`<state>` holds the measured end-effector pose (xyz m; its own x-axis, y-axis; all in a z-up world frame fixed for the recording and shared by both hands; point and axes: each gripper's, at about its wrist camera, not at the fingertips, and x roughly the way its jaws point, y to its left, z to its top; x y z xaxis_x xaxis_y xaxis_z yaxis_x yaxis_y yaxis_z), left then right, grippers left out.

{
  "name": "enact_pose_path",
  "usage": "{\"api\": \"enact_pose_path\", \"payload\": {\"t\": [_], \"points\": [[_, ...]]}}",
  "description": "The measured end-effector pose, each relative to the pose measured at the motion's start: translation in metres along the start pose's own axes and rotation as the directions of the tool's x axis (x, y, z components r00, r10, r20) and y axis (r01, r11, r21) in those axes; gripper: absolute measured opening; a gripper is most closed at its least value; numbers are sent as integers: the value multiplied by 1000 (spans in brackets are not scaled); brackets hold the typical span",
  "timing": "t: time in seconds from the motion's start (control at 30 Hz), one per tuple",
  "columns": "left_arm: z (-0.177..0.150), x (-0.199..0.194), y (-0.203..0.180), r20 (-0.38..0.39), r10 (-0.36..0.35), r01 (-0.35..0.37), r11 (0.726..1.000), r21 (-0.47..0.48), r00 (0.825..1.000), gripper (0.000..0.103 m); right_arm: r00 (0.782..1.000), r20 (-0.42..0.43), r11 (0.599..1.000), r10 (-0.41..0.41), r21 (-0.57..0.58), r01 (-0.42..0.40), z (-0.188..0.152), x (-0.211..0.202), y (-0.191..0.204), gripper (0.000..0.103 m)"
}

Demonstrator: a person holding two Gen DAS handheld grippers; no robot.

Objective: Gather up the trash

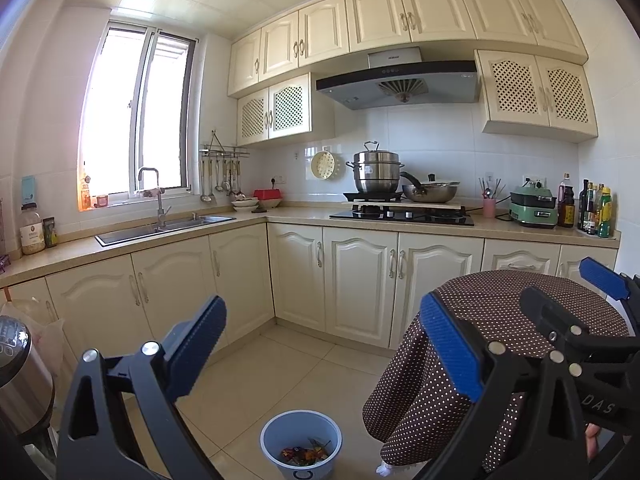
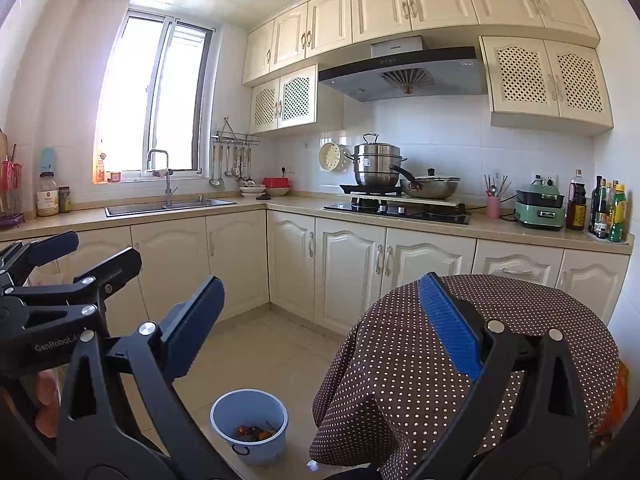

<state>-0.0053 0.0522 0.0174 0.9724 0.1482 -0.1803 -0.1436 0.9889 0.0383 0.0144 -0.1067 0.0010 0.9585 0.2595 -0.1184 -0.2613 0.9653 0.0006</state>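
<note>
cream cabinets (image 1: pixel 360 284) wrapping the corner across the middle of both frames, bright window (image 1: pixel 136 120) at upper left. steel sink (image 1: pixel 168 226) set in the counter at centre left, black hob (image 1: pixel 400 214) at centre with a steamer pot (image 1: pixel 374 172) and a wok (image 1: pixel 430 192) on top, range hood (image 1: pixel 400 84) above. at lower right, a round table under a brown polka-dot cloth (image 2: pixel 460 360), draped past the edge. on the tiled floor at bottom centre, just left of the cloth, a pale blue bin (image 1: pixel 301 446) (image 2: pixel 249 426), upright, with colourful wrappers (image 1: pixel 306 454) lying at the bottom (trash already inside, individual pieces too small to tell apart). left gripper (image 1: pixel 320 354) spread wide, blue pads apart, nothing between them, hanging above the bin in the left wrist view. right gripper (image 2: pixel 324 344) likewise released and empty, one finger over the floor, the other in front of the cloth. each tool seen at the edge of the other's frame, right edge and left edge respectively. bottles (image 1: pixel 596 210) clustered at the counter's far right.
</note>
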Motion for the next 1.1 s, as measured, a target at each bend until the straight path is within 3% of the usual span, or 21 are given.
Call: {"api": "enact_pose_path", "payload": {"t": [1.1], "points": [[-1, 5, 3, -4, 2, -2, 1000, 3, 1000, 96, 1000, -5, 1000, 9, -5, -9, -2, 6, 6, 96]]}}
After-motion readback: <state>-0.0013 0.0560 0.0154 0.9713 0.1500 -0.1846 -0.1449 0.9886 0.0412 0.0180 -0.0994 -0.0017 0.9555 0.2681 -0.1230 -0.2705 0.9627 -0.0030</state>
